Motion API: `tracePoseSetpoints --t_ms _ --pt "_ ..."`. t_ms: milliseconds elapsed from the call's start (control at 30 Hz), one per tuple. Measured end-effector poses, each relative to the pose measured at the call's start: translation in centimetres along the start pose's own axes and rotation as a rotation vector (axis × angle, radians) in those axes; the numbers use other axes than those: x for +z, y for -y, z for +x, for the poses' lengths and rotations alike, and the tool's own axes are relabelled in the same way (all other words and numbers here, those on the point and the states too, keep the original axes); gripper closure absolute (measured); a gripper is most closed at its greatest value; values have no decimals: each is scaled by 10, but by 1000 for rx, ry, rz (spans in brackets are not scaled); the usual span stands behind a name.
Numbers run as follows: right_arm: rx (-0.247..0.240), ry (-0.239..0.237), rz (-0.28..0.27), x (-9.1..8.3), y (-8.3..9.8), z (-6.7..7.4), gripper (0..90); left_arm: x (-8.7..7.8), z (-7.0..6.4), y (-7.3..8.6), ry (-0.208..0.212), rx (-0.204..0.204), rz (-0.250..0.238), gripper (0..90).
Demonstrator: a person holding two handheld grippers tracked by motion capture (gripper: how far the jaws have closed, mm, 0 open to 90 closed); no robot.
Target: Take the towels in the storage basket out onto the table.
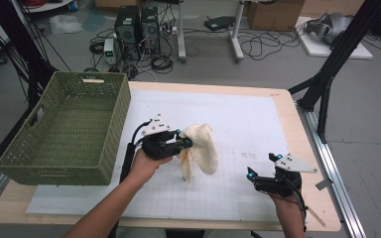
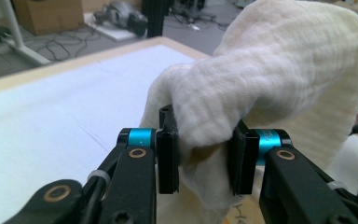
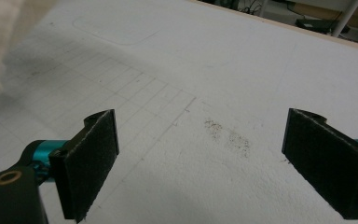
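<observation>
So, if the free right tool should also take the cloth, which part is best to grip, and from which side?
Probably the hanging lower end of the cloth, approached from the right tool's own side. The left tool pinches a bunched fold near the top, so the rest droops freely toward the table. The right tool is open and already beside that tail.

basket (image 1: pixel 64 130) on table (image 1: pixel 287 106), far left edge | cloth (image 1: pixel 201 146) mid-table, right of basket, pinched in left gripper (image 1: pixel 184 143) | right gripper (image 1: pixel 263 171) near right, apart from cloth | computer towers (image 1: pixel 138 27) on floor beyond far edge
</observation>
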State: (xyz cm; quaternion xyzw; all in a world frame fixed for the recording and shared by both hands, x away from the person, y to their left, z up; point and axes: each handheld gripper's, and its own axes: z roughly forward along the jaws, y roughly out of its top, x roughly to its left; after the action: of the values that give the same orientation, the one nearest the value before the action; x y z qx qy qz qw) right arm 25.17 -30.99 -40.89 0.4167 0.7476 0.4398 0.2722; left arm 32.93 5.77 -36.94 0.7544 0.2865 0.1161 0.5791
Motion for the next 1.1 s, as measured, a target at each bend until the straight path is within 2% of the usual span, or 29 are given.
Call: tracePoseSetpoints --t_ms 100,167,200,233,300,333,400,433,533,567,600,633,667,700,767,900,933,1100 --pt "0 0 0 0 0 -1 101 13 -1 8 4 5 25 686" --pt "4 3 1 0 0 -1 101 21 1 13 -1 -4 48 681" --pt "1 3 0 1 1 -1 101 28 4 18 -6 -11 80 672" --pt "3 2 1 1 1 -1 101 28 4 18 -6 -11 80 669" --pt "3 4 1 1 1 -1 101 34 7 21 -16 -5 101 661" --pt "5 1 5 1 1 -1 101 40 10 26 -36 -7 129 652" --pt "1 0 4 2 1 -1 101 44 12 28 -48 -5 145 635" --pt "-1 0 5 3 1 -1 101 49 17 34 -73 -4 187 617" --pt "-7 0 9 3 1 0 101 50 23 37 -83 -31 221 524" --pt "-5 -1 13 4 1 0 101 50 23 37 -83 -31 221 482" --pt "-9 -1 14 4 1 0 101 45 24 35 -120 -41 200 414" --pt "-5 -1 15 4 1 -1 101 41 26 33 -137 -48 189 365" --pt "-2 0 17 4 2 -1 101 41 26 33 -137 -48 189 326" --pt "-1 0 18 4 2 -1 101 37 28 32 -152 -61 165 296" --pt "-6 2 17 4 2 -1 101 24 32 33 -173 -86 129 263" --pt "-6 3 15 4 2 -1 101 3 34 41 -193 -83 102 234" --pt "-10 3 16 5 2 -1 101 -3 33 43 -195 -77 95 208" --pt "3 -7 23 8 -1 0 101 -30 32 55 -174 -65 35 204"
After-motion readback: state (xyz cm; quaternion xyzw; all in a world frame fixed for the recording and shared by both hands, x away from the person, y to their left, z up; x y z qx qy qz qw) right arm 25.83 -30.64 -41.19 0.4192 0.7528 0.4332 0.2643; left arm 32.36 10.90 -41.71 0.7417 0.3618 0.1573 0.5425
